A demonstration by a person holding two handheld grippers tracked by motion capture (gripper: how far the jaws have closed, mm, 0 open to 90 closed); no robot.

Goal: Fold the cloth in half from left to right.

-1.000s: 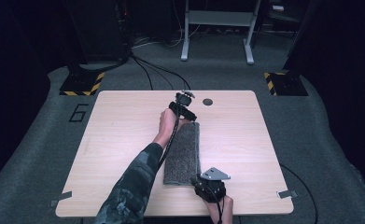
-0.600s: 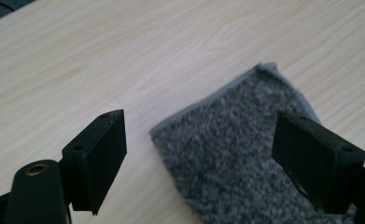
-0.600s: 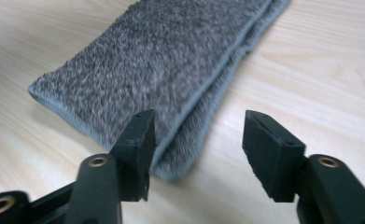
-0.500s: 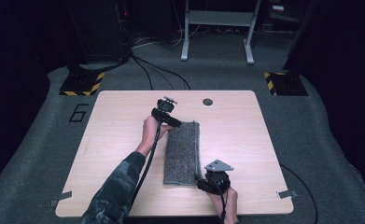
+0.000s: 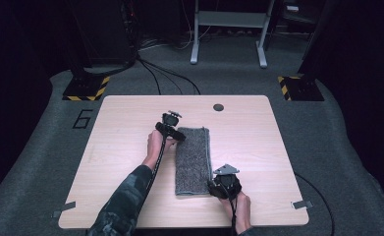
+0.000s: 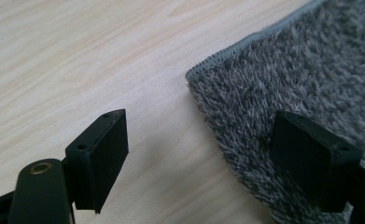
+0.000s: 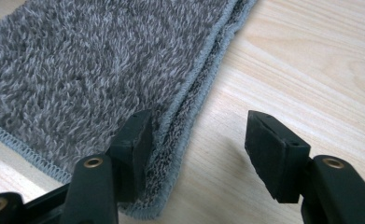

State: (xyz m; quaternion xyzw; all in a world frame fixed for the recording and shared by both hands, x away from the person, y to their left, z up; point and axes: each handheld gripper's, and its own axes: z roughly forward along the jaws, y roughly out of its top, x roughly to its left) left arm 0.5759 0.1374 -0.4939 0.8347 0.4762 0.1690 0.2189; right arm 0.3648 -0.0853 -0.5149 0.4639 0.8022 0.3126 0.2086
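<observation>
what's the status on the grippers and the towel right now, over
Left gripper open, astride towel's far left corner. Right gripper jaws just opened, astride the near right edge. Grey towel folded, flat on table. Nothing in the way.

The left gripper [image 5: 178, 136] is black with rectangular screw-holed pads. The right gripper [image 5: 214, 188] carries a grey three-cornered plate; the left sleeve [image 5: 125, 201] is camouflage

The folded grey terry-cloth towel [image 7: 101, 60] under the left gripper's matt black plastic fingers [image 6: 101, 154] is shaggy and rough-piled, its hem a tight stitched band. Beside the right gripper's matt black fingers [image 7: 276, 154], with small brass-coloured metal rivets, the pale wood-grain bench [image 5: 130, 128] looks smooth with a soft sheen.
</observation>
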